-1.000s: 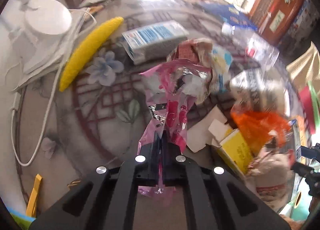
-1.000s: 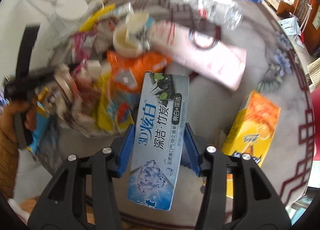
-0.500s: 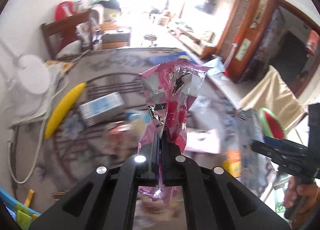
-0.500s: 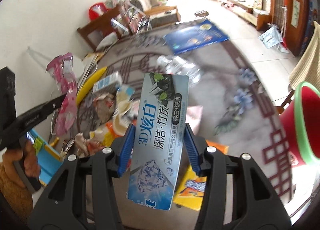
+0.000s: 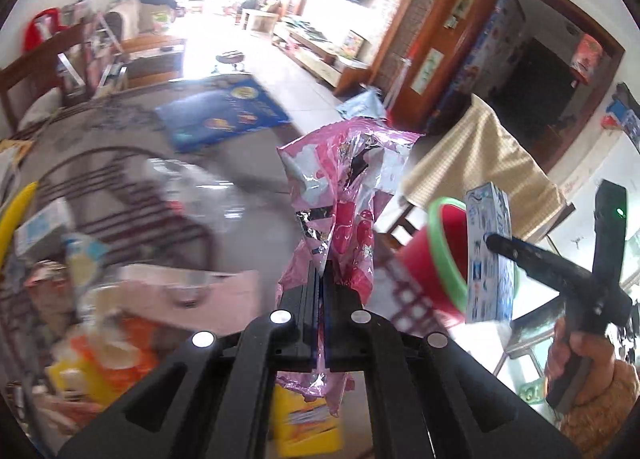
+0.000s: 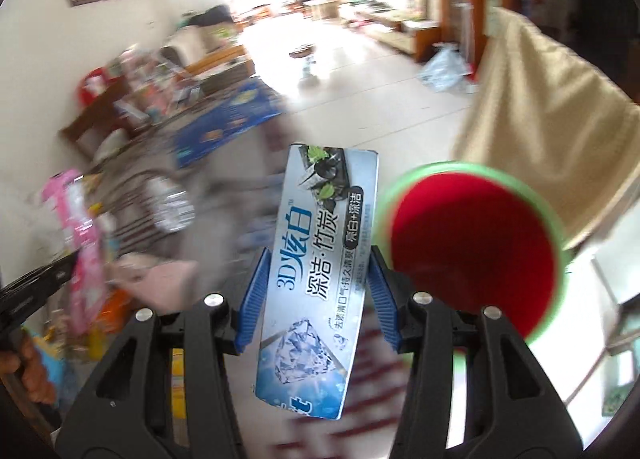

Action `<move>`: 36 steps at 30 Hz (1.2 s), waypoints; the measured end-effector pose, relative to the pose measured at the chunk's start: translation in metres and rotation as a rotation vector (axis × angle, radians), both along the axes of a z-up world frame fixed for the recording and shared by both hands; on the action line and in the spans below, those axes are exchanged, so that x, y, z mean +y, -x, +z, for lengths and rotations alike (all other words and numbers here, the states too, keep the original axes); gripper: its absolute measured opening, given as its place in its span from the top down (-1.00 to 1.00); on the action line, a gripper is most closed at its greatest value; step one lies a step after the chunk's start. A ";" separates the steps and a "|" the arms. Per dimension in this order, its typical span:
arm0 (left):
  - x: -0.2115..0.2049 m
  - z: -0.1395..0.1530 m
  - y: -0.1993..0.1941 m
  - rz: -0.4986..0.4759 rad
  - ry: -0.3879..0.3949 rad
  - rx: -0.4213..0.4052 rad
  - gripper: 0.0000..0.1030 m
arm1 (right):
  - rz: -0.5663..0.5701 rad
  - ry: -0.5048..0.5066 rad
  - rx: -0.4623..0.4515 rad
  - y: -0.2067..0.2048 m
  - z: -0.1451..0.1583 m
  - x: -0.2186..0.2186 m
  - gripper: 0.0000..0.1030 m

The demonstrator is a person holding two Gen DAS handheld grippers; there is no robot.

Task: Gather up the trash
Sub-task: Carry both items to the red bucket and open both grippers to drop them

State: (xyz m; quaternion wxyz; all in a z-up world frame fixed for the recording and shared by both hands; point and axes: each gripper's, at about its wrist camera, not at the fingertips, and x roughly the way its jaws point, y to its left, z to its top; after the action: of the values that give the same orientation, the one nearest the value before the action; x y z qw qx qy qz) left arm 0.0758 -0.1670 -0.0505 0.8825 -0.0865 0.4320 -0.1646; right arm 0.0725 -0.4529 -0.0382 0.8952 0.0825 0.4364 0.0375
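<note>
Both grippers have swung off the cluttered table (image 5: 248, 227), which filled the views a second ago, toward the red bucket with the green rim (image 6: 472, 255); a second ago the bucket showed in neither view, and half a second ago only at the frame edge. That puts the carry well along, in my judgement, with the drop as the step left.

In the right wrist view the bucket's open mouth sits just right of the right gripper (image 6: 318, 291), slightly ahead of its tips. In the left wrist view it lies ahead and to the right, farther off.

The right gripper clamps the toothpaste box (image 6: 320, 275) between its blue pads, long axis running forward past the fingertips, not yet over the bucket's mouth. The left gripper (image 5: 322, 287) is pinched tight on the pink foil wrapper (image 5: 348, 195), which stands up crumpled beyond the tips.

Trash left on the table sits blurred, behind and left of both tools.
</note>
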 end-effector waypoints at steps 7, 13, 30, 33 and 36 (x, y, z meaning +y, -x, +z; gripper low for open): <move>-0.098 -0.002 -0.012 -0.116 -0.014 0.011 1.00 | -0.075 0.034 0.029 -0.021 -0.017 -0.075 -0.15; -0.170 -0.007 -0.028 -0.218 -0.030 0.024 1.00 | -0.124 0.031 0.002 -0.012 -0.017 -0.115 -0.42; -0.272 -0.021 -0.060 -0.355 -0.036 0.003 -0.15 | -0.300 0.040 -0.015 0.030 -0.003 -0.192 -0.55; -0.260 -0.015 -0.057 -0.334 -0.011 0.008 -0.16 | -0.294 0.036 -0.024 0.030 -0.001 -0.189 -0.55; -0.234 -0.003 -0.048 -0.278 0.005 -0.022 -0.19 | -0.264 0.030 -0.036 0.026 0.005 -0.178 -0.58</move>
State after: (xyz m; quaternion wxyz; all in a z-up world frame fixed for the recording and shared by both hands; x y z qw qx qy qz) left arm 0.1235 -0.4006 -0.0533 0.8557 -0.0264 0.4296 -0.2874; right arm 0.0460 -0.6305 -0.0336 0.9012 0.1251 0.4059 -0.0858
